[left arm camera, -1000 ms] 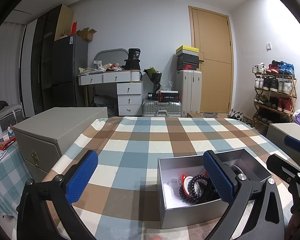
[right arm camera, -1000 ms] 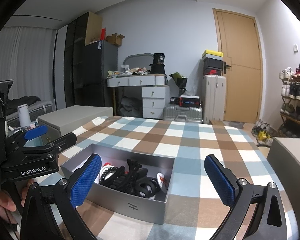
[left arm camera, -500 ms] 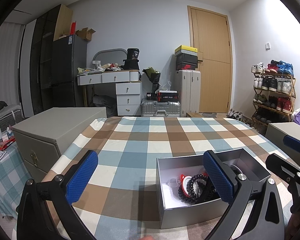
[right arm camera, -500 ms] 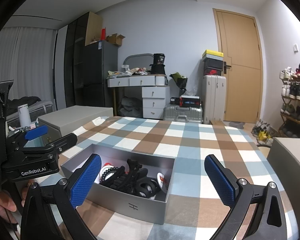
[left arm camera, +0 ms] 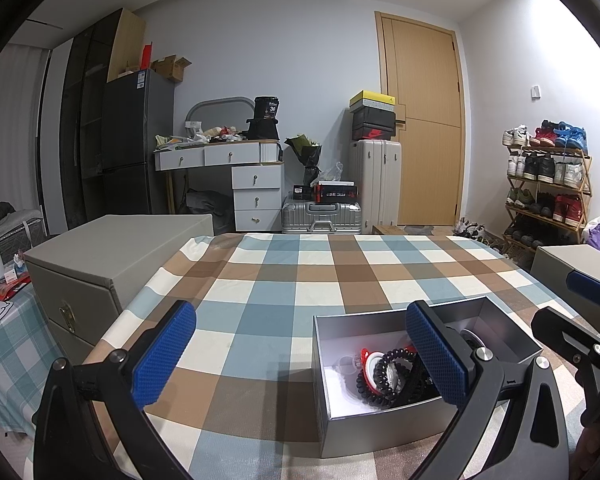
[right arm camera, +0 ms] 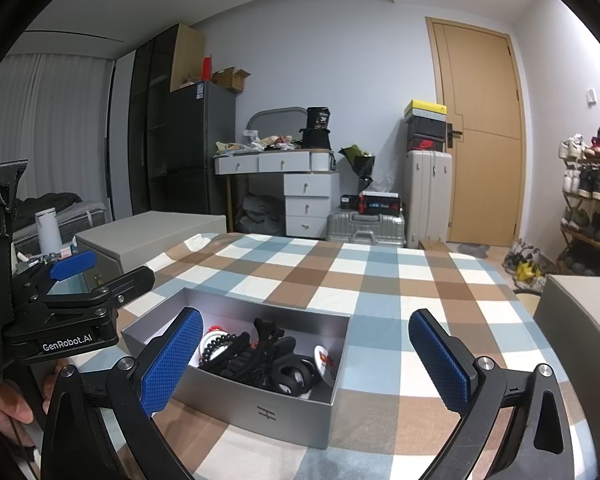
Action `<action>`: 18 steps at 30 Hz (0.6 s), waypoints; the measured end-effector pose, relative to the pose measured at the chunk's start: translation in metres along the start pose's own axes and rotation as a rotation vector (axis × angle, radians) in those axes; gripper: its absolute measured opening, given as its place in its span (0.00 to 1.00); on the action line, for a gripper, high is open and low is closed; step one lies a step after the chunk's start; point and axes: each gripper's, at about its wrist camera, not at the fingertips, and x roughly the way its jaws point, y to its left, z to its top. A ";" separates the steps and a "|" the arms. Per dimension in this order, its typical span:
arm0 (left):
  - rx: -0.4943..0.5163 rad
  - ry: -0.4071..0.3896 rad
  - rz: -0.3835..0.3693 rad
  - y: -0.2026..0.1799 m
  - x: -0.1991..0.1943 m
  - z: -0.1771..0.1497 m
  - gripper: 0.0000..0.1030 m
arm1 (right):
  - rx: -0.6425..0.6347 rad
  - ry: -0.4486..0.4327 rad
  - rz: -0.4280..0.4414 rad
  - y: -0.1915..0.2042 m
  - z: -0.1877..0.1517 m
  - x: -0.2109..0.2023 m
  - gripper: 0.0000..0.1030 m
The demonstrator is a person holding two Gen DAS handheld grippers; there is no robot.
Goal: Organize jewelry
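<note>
- Jewelry [right arm camera: 256,354] lying in an open grey box [right arm camera: 260,408] on the checked cloth [left arm camera: 284,280] of the counter; same place as one second ago, nothing taken out.
- Inside the box: black beaded bracelet [left arm camera: 388,364], a red-and-white round piece [left arm camera: 366,360], black hair clips [right arm camera: 268,340] and a small white badge with red print [right arm camera: 324,360].
- Left gripper [left arm camera: 300,354] held low over the near edge of the counter, jaws wide apart and empty; right blue pad [left arm camera: 436,356] seen in front of the box, left pad [left arm camera: 164,356] over bare cloth.
- Compared with the earlier frames, box shifted very slightly left and down in the left wrist view; hardly any other change.
- Right gripper [right arm camera: 306,360] also with jaws spread wide, holding nothing; left pad [right arm camera: 172,360] in front of the box's near-left side, right pad [right arm camera: 440,360] over the cloth, well apart from the box.
- Right wrist view practically unchanged from half a second ago.
- Grey storage case [left arm camera: 112,252] beside the counter on the left, another grey case [right arm camera: 580,320] at the right edge.
</note>
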 end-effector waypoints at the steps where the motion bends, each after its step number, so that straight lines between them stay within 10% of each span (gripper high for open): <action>1: 0.000 0.000 0.000 0.000 0.000 0.000 0.99 | 0.001 0.000 -0.001 0.000 0.000 -0.001 1.00; 18: 0.000 0.000 -0.001 0.000 0.000 0.000 0.99 | 0.000 0.000 -0.001 0.002 0.002 -0.002 1.00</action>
